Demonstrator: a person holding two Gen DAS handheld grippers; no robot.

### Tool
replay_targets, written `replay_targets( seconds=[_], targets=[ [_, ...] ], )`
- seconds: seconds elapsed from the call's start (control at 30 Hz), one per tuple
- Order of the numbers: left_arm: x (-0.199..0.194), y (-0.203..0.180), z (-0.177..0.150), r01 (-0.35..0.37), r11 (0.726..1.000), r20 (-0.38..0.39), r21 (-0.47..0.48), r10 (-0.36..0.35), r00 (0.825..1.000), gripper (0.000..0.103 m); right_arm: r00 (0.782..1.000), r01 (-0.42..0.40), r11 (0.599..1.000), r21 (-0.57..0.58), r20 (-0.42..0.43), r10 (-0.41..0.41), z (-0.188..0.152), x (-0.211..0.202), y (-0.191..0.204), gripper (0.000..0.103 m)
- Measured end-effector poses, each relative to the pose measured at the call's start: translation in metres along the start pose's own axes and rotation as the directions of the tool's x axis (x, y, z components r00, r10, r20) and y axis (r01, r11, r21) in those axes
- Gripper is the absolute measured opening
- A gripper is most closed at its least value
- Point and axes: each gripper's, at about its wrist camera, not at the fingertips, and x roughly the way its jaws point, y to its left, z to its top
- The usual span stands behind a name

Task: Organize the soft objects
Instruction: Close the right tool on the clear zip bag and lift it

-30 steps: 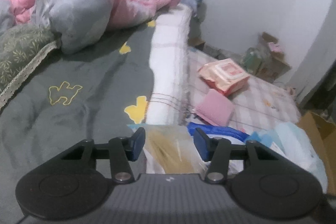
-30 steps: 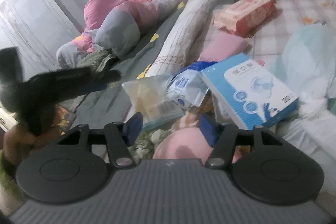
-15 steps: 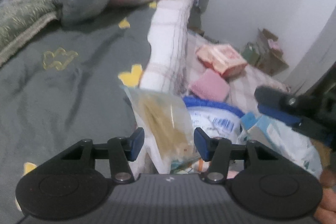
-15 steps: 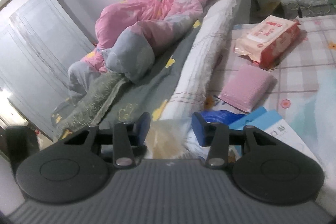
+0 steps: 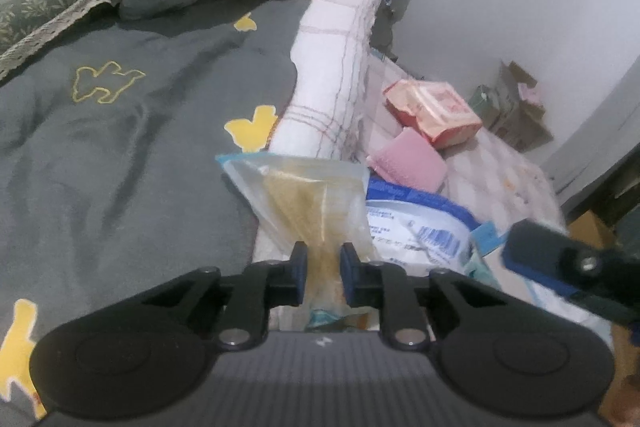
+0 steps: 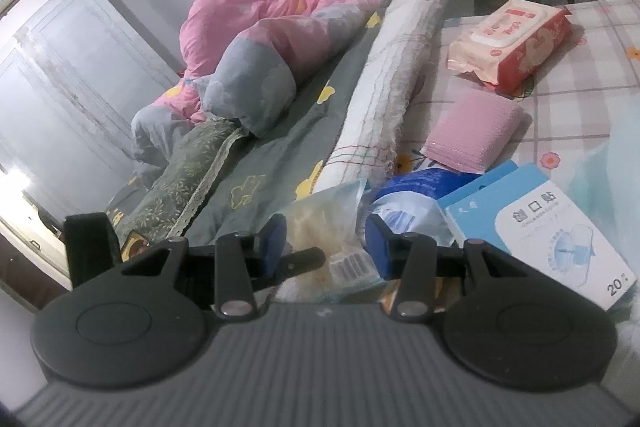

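Left hand-held gripper (image 5: pixel 323 269): jaws pinched on the lower end of a clear plastic zip bag of yellowish stuffing (image 5: pixel 310 199), which is held up above the bed's edge, beside the rolled white checked mattress pad (image 5: pixel 332 95). Right hand-held gripper (image 6: pixel 326 245): jaws spread, nothing between them, just short of the same bag. Blue-and-white soft plastic pack (image 5: pixel 416 223) lies just beside the bag; pink folded cloth (image 6: pixel 472 133) beyond it.
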Motion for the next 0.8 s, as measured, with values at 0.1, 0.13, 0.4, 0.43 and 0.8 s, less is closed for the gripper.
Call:
replay_targets(
  seconds=[0.1, 0.13, 0.4, 0.43, 0.8],
  targets=[
    [-0.022, 0.000, 0.000, 0.008, 1.000, 0.011, 0.026, -0.008, 1.000, 0.016, 0.999, -0.031, 0.999, 0.006, -0.029, 0.031, 0.001, 0.006, 0.005, 0.044],
    [-0.029, 0.001, -0.001, 0.010, 0.999, 0.013, 0.038, -0.011, 1.000, 0.016, 0.998, -0.043, 0.999, 0.006, -0.042, 0.043, 0.001, 0.009, 0.008, 0.045],
    [-0.029, 0.026, -0.021, -0.041, 0.998, -0.032, 0.046, 0.042, 0.999, 0.028, 0.969, -0.066, 0.997, 0.028, -0.239, 0.071, -0.005, 0.067, 0.016, 0.045],
    [-0.029, 0.026, -0.022, -0.047, 0.997, -0.026, 0.053, 0.049, 0.998, 0.034, 0.961, -0.061, 0.997, 0.038, -0.269, 0.069, -0.007, 0.075, 0.015, 0.045],
    [-0.014, 0.036, -0.022, -0.059, 0.997, -0.048, 0.049, 0.061, 0.997, 0.045, 0.916, -0.029, 0.986, 0.162, -0.390, 0.091, -0.018, 0.123, -0.007, 0.050]
  ],
)
